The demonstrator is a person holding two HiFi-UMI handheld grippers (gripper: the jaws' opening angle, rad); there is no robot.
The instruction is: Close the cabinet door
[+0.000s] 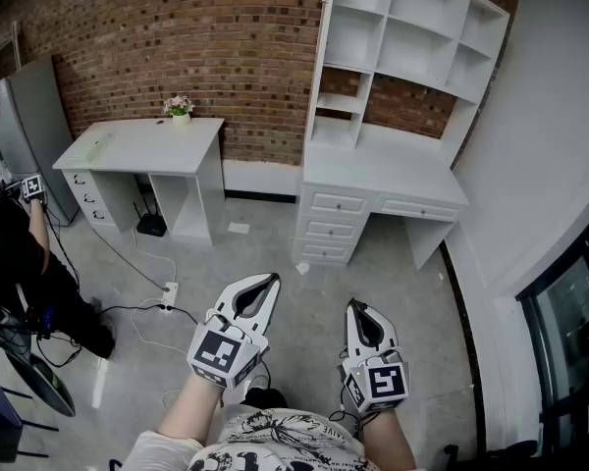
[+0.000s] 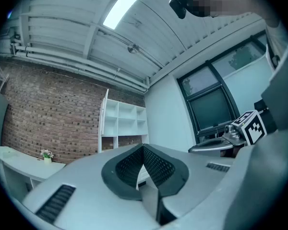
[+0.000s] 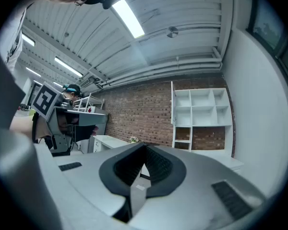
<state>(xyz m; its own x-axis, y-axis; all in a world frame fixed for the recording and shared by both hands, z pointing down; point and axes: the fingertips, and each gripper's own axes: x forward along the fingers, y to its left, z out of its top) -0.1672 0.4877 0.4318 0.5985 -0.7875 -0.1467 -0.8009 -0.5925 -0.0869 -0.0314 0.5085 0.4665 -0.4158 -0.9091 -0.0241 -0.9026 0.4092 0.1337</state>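
Two grippers are held low in the head view: the left gripper (image 1: 272, 278) and the right gripper (image 1: 353, 305). Each is drawn fully together at the tips, with nothing between its jaws.

The white shelf cabinet (image 1: 417, 3) is seen ahead and to the right, set against the brick wall (image 1: 226, 37) on top of the right bench (image 1: 393, 170), well apart from both grippers. Two rows of three open compartments are counted across its top, with smaller shelves below at the left. A narrow white panel (image 1: 325, 27) is seen edge-on along its left side; whether this is the door cannot be told.

Three drawers (image 1: 332, 229) are stacked under the right bench at its left, and one wider drawer (image 1: 417, 209) is set under its top. A second, left bench (image 1: 142, 145) carries one flower pot (image 1: 180, 109); one black box (image 1: 151, 226) is placed beneath it.

Grey floor (image 1: 304, 292) is seen between the grippers and the cabinet. One power strip (image 1: 169, 295) and loose cables (image 1: 128, 312) are laid to the left of that stretch. At the left edge a person in dark clothing (image 1: 10, 253) is seated beside a tall grey unit (image 1: 25, 126).
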